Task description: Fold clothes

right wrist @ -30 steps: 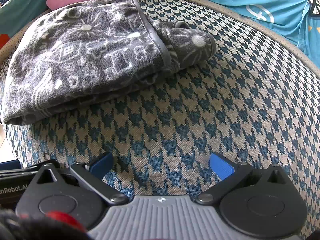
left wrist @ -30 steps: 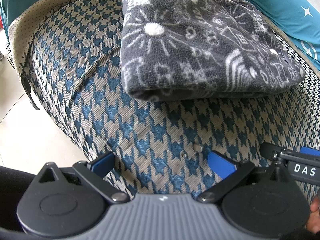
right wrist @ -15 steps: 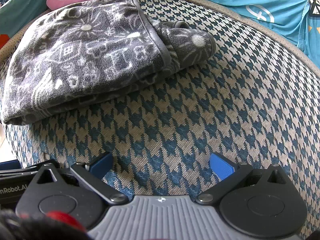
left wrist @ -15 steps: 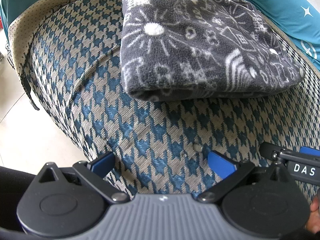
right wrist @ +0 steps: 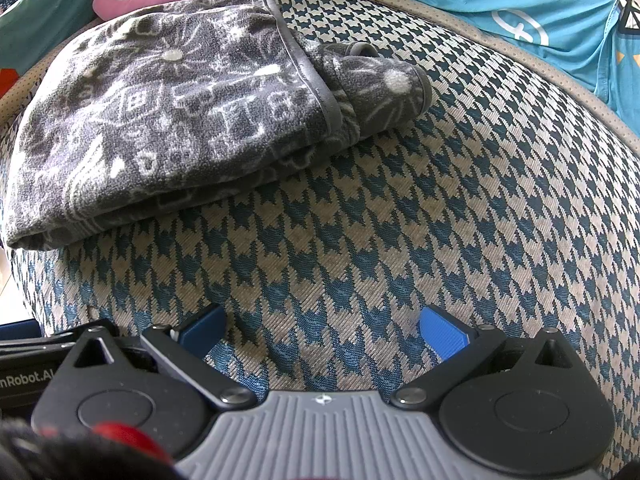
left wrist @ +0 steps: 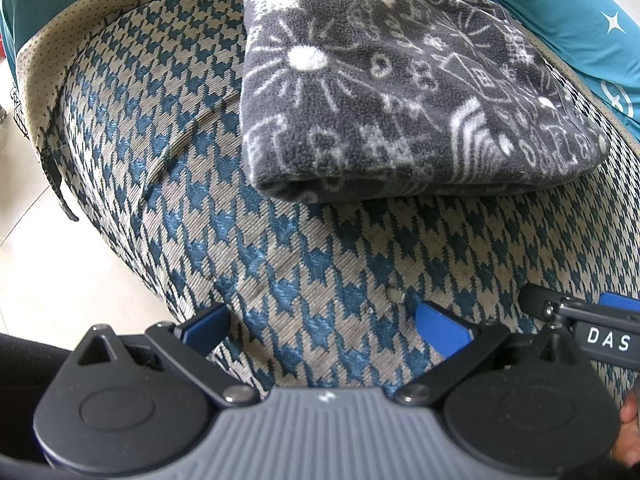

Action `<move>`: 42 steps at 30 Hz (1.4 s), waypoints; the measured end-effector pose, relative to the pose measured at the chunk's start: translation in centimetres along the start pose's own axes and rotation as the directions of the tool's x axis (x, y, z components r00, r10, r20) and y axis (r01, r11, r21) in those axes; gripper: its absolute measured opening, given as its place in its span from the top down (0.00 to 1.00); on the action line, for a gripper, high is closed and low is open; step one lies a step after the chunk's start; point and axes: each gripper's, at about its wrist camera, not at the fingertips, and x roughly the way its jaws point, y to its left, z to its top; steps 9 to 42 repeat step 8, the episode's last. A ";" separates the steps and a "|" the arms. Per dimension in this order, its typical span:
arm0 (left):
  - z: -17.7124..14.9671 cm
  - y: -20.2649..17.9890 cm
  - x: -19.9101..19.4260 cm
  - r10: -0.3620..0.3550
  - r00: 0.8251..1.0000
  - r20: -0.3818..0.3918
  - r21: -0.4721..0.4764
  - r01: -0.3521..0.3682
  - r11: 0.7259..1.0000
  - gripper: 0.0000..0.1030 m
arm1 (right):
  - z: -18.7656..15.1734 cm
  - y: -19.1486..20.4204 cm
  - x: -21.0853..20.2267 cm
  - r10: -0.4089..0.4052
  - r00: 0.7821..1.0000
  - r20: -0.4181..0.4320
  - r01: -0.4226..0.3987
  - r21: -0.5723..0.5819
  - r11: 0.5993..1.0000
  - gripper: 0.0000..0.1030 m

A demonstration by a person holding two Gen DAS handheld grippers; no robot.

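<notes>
Nothing has shifted this past second: both my left gripper (left wrist: 322, 326) and right gripper (right wrist: 322, 326) hover wide open, empty, short of the folded fleece (left wrist: 400, 92), seemingly finished.

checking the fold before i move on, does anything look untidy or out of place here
One thing: on the folded grey fleece garment, an inner layer pokes out past the hemmed edge on its right side, so that side is not flush. The rest lies flat on the houndstooth cushion. Both grippers are open and empty.
</notes>
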 end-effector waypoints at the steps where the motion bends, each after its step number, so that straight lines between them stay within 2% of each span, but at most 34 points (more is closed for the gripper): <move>1: 0.1 -0.1 -0.1 0.000 1.000 0.000 0.001 0.000 1.000 0.00 | 0.2 0.3 0.0 0.000 1.000 0.000 0.000 0.000 1.000 0.00; 6: 0.5 -0.8 -0.4 0.000 1.000 0.001 0.002 0.000 1.000 0.00 | 0.0 0.6 0.1 0.000 1.000 0.001 0.000 0.000 1.000 0.00; 8: 0.7 -1.1 -0.5 0.000 1.000 0.002 0.002 0.000 1.000 0.00 | -0.8 -0.6 0.6 0.000 1.000 0.001 0.000 -0.001 1.000 0.00; 42: 0.7 -1.1 -0.5 0.000 1.000 0.002 0.002 0.000 1.000 0.00 | -0.8 -0.6 0.6 0.000 1.000 0.001 0.000 -0.001 1.000 0.00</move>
